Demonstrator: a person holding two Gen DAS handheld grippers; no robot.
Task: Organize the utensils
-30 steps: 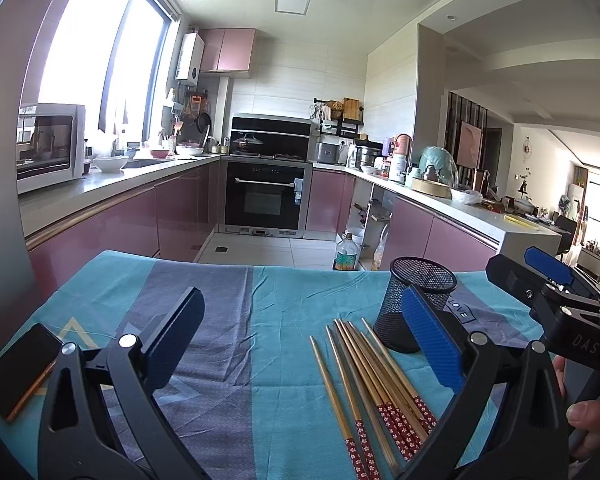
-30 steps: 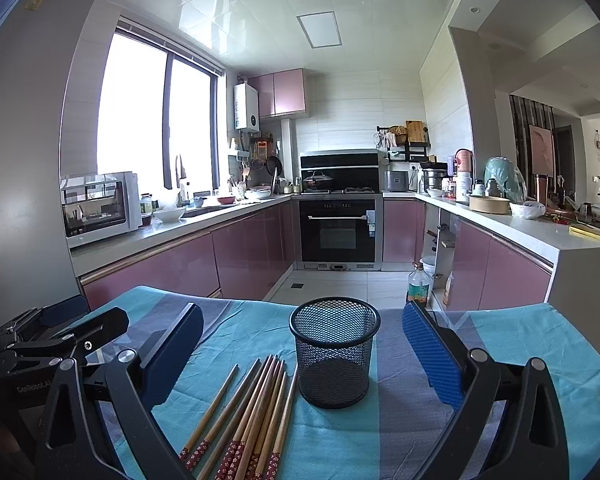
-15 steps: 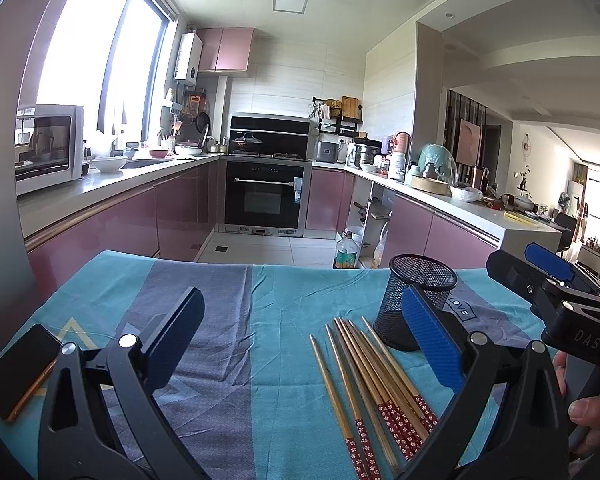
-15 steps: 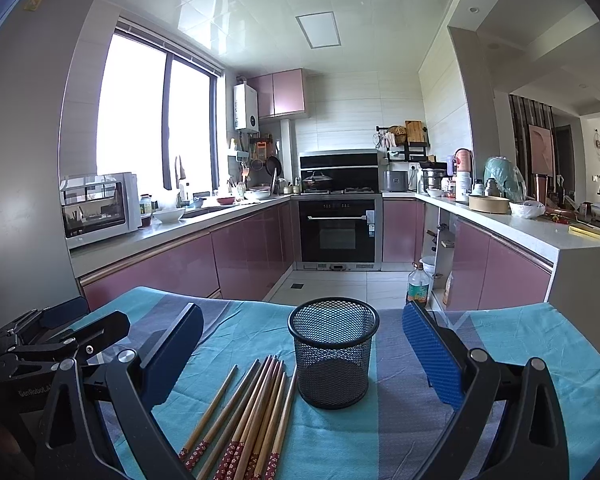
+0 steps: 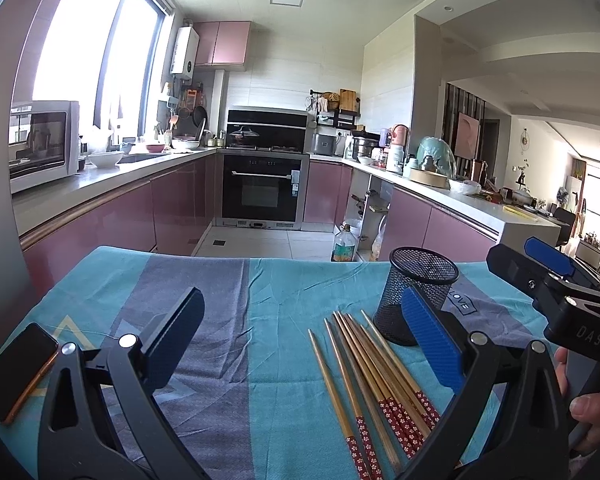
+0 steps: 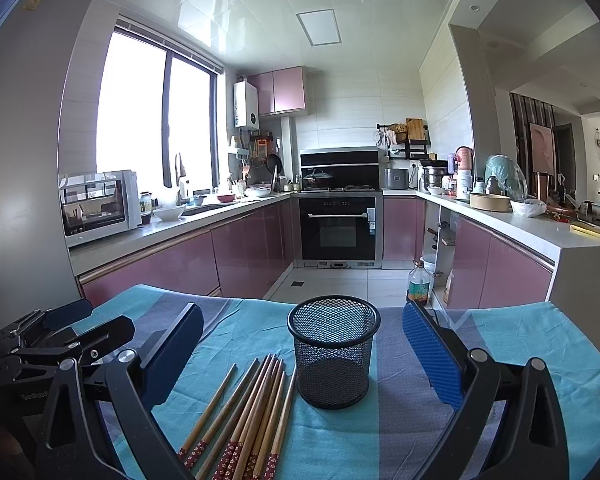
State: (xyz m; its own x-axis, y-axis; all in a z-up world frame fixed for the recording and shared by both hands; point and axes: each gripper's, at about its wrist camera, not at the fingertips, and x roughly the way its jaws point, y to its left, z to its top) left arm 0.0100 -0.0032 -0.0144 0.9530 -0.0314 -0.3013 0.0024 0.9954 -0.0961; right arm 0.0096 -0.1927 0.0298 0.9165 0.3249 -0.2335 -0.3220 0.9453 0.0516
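Several wooden chopsticks [image 5: 374, 380] with red flowered ends lie side by side on the teal and grey tablecloth [image 5: 260, 320]. Just right of them stands an empty black mesh cup [image 5: 418, 294]. My left gripper [image 5: 300, 344] hovers open above the cloth, with the chopsticks between its fingers and towards the right one. In the right wrist view the chopsticks [image 6: 246, 412] fan out left of the mesh cup [image 6: 334, 350], and my right gripper [image 6: 300, 356] is open with the cup between its fingers. The right gripper [image 5: 556, 284] also shows at the left view's right edge.
A dark phone [image 5: 16, 368] in an orange case lies at the table's left edge. A hand [image 5: 592, 404] holds the right gripper's handle. Beyond the table's far edge are the kitchen floor, an oven [image 6: 338, 228] and pink cabinets [image 6: 188, 264].
The right wrist view has risen very slightly, so the mesh cup and chopsticks sit a touch lower. Both grippers stay open and nothing on the table has moved.
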